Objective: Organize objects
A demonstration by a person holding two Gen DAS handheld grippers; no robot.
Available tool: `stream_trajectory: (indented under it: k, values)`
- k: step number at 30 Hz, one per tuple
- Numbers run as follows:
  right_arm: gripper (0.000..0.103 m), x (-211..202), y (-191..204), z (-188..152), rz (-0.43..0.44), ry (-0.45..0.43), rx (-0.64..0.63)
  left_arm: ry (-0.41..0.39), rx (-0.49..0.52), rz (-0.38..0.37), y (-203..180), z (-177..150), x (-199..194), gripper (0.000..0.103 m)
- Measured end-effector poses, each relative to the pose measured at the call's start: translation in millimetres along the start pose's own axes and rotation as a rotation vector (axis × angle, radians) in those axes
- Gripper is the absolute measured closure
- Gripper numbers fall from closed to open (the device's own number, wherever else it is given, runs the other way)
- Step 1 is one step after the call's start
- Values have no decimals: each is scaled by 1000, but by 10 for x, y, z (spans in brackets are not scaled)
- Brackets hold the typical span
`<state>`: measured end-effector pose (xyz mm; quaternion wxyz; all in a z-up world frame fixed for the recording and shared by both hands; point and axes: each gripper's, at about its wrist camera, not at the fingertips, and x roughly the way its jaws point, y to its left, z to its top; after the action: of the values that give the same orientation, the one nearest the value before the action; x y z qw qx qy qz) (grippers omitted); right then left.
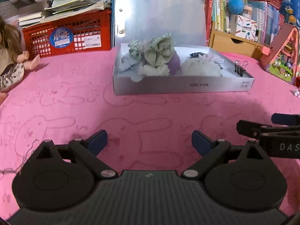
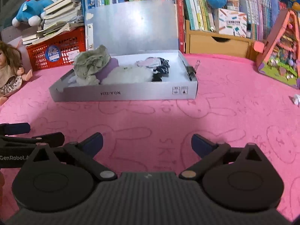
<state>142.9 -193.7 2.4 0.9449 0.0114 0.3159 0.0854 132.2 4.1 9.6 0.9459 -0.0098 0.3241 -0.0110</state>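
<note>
A shallow silver box (image 1: 183, 87) (image 2: 123, 93) with its lid raised lies on the pink blanket ahead of both grippers. Inside it lie a crumpled green cloth (image 1: 159, 52) (image 2: 91, 63), a purple piece (image 1: 175, 63) (image 2: 107, 69), a white fluffy item (image 1: 200, 67) (image 2: 129, 75) and black-and-white fabric (image 2: 159, 65). A black binder clip (image 1: 240, 68) (image 2: 191, 71) grips the box's right wall. My left gripper (image 1: 150, 142) is open over bare blanket, well short of the box. My right gripper (image 2: 147, 143) is open too, with nothing between its fingers. Each gripper shows at the edge of the other's view.
A doll (image 1: 9, 63) (image 2: 9, 69) sits at the left edge. A red crate (image 1: 67, 35) (image 2: 56, 50) stacked with books stands behind the box, next to bookshelves. A pink toy house (image 1: 281, 56) (image 2: 279, 52) stands at the right, with a small white scrap (image 2: 296, 99) near it.
</note>
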Motion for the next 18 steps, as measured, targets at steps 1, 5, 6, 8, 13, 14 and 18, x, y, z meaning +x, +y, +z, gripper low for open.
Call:
stream_trajectory:
  k: [1, 5, 6, 8, 13, 14, 18]
  values:
    - [0, 11, -8, -10, -1, 8, 11, 1, 0, 5, 0, 4, 3, 4]
    - [0, 14, -26, -20, -21, 10, 25, 12, -1, 17, 0, 0, 22, 0]
    - [0, 23, -26, -19, -31, 16, 24, 14, 0, 19, -1, 5, 27, 0]
    - [0, 40, -20, -20, -50, 29, 15, 17, 5, 24, -11, 5, 33, 0]
    - [0, 48, 63, -39, -61, 44, -41, 23, 16, 33, -31, 5, 46, 0]
    - [0, 44, 66, -40, -62, 44, -44, 23, 14, 32, -28, 5, 47, 0]
    - [0, 48, 58, -44, -58, 45, -39, 23, 15, 32, -24, 6, 50, 0]
